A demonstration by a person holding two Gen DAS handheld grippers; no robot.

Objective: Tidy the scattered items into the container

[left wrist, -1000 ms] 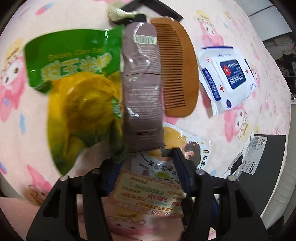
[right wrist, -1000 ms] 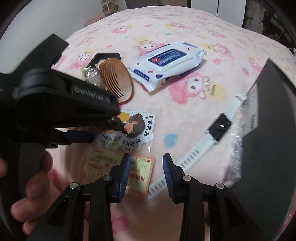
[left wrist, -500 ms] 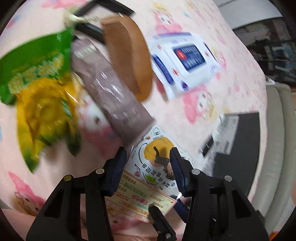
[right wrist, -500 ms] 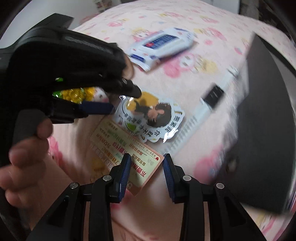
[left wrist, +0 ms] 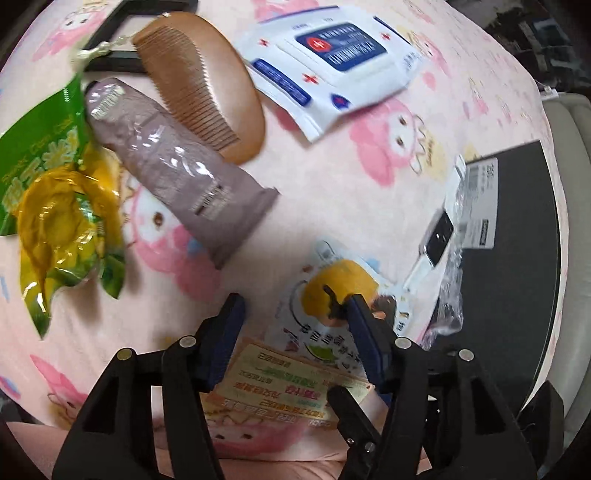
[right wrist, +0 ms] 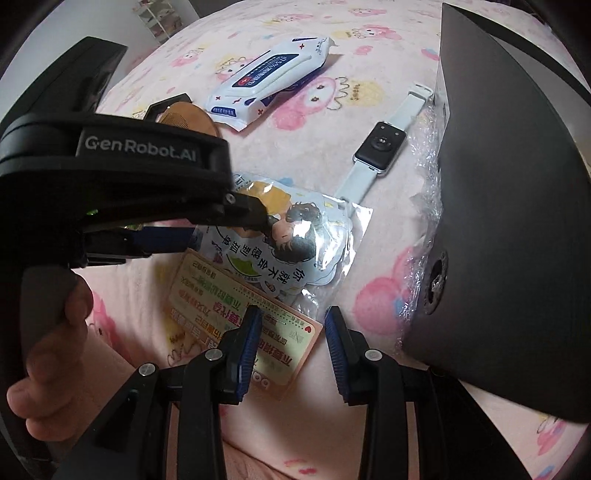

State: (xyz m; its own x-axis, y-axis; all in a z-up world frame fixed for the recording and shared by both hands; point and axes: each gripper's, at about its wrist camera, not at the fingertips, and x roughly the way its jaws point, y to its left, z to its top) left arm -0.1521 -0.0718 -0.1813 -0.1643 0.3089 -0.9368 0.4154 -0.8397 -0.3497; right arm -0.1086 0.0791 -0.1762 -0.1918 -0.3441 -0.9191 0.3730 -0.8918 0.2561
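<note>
My left gripper (left wrist: pixel 293 306) is open and empty, low over the pink blanket beside a cartoon sticker pack (left wrist: pixel 332 295) and an orange card (left wrist: pixel 284 380). My right gripper (right wrist: pixel 293 317) is open and empty above the orange card (right wrist: pixel 236 306) and next to the sticker pack (right wrist: pixel 284 236). The black container (right wrist: pixel 506 206) stands at the right, and it also shows in the left wrist view (left wrist: pixel 517 258). A white smartwatch (right wrist: pixel 380 147) lies beside it. A mauve tube (left wrist: pixel 177 166), a wooden comb (left wrist: pixel 207 77), a green-yellow snack bag (left wrist: pixel 55 192) and a wipes pack (left wrist: pixel 332 55) lie scattered.
A black frame-like object (left wrist: pixel 122 33) lies behind the comb. Crinkled clear plastic (right wrist: pixel 428 177) clings to the container's side. The left gripper's body (right wrist: pixel 110 166) fills the left of the right wrist view. A grey sofa edge (left wrist: pixel 569 147) lies beyond the blanket.
The left gripper has opened wider and swung right, away from the tube and snack bag, towards the sticker pack. The right gripper has moved closer to the card and the container.
</note>
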